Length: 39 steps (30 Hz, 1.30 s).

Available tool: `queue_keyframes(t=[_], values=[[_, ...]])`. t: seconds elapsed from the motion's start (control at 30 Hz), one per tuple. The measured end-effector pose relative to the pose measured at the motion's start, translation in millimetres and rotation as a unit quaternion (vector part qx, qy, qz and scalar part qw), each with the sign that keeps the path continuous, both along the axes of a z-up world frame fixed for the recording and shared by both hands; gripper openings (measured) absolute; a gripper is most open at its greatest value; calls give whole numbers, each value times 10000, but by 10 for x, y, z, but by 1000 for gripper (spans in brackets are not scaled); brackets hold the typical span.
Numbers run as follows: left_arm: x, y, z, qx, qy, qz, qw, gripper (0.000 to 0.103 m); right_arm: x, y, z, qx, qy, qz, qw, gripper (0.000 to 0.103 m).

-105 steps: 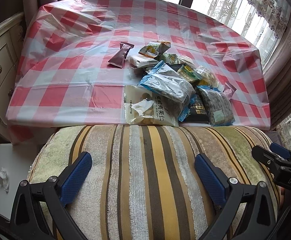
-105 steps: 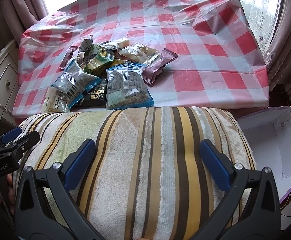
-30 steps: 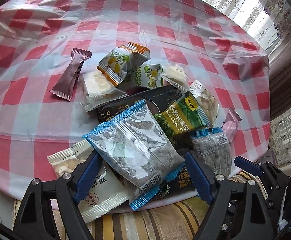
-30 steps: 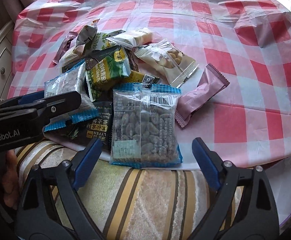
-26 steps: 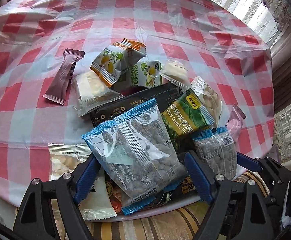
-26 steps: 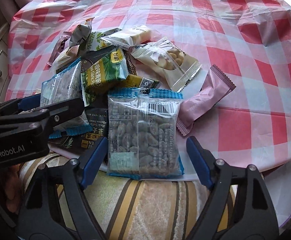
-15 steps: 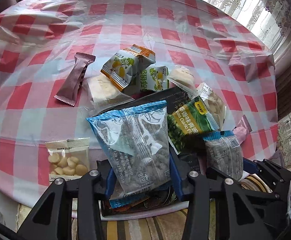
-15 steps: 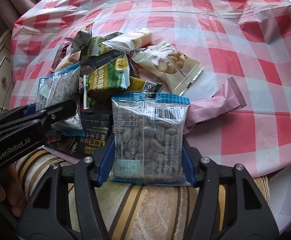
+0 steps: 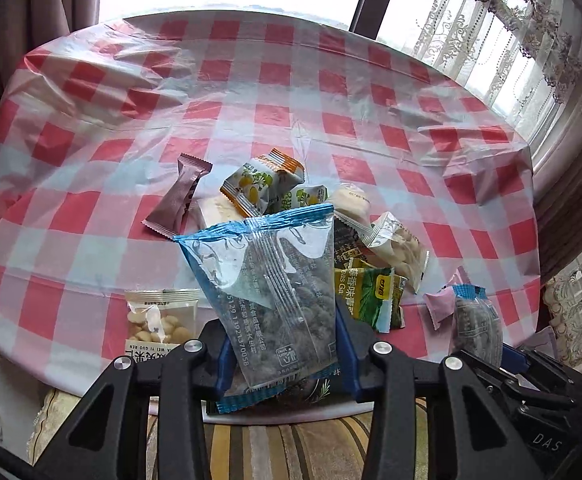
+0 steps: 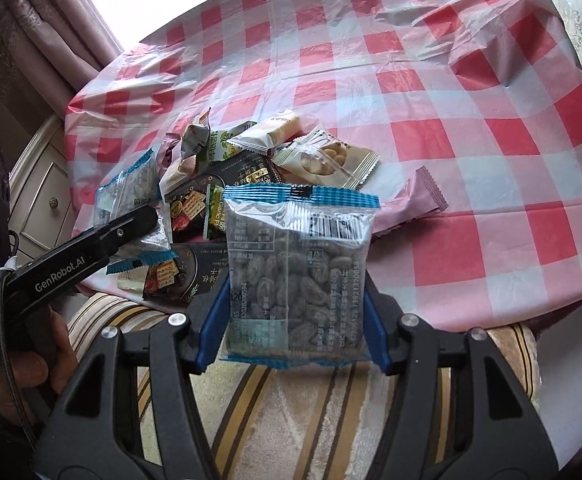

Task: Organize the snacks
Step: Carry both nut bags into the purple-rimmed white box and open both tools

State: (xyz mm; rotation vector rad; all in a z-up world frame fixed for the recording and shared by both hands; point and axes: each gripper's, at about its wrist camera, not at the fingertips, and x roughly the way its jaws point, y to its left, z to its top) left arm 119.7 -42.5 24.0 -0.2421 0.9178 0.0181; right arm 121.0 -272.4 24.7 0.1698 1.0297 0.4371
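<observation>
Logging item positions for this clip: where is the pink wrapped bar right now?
In the right wrist view the pink bar lies flat on the checked tablecloth, at the right edge of the snack pile, just behind the blue-edged packet held in the right gripper.

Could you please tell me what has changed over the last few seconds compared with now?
Both hand-held grippers moved from the striped cushion to the pile and closed. The left hand-held gripper took one blue-edged packet, the right hand-held gripper its twin, and both packets lifted. The other snacks stayed on the checked tablecloth.
</observation>
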Motion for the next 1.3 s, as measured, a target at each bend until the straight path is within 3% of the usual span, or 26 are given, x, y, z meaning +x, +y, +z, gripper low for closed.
queue_keyframes(t=[0.2, 0.5, 0.67, 0.87, 1.07, 1.2, 1.3], values=[[-58, -237, 140, 122, -165, -249, 9995, 42, -105, -342, 64, 223, -35, -431, 9988, 62], [-54, -1095, 262, 17, -160, -1385, 9902, 42, -324, -1248, 40, 314, 34, -1422, 9893, 62], [-81, -1794, 227, -109, 54, -2312, 9728, 42, -457, -1848, -81, 216, 159, -2121, 9769, 62], [-150, -2659, 106, -240, 414, -3339, 9414, 42, -647, -2446, -338, -14, 457, -2865, 9570, 62], [-256, -3249, -85, -257, 859, -3946, 9145, 43, -815, -2813, -549, -210, 721, -3312, 9406, 62], [-291, -3398, -153, -316, 1073, -4090, 9056, 45, -834, -2929, -610, -333, 806, -3500, 9327, 65], [-298, -3378, -155, -346, 1091, -4056, 9069, 55, -817, -2931, -592, -333, 766, -3541, 9315, 70]])
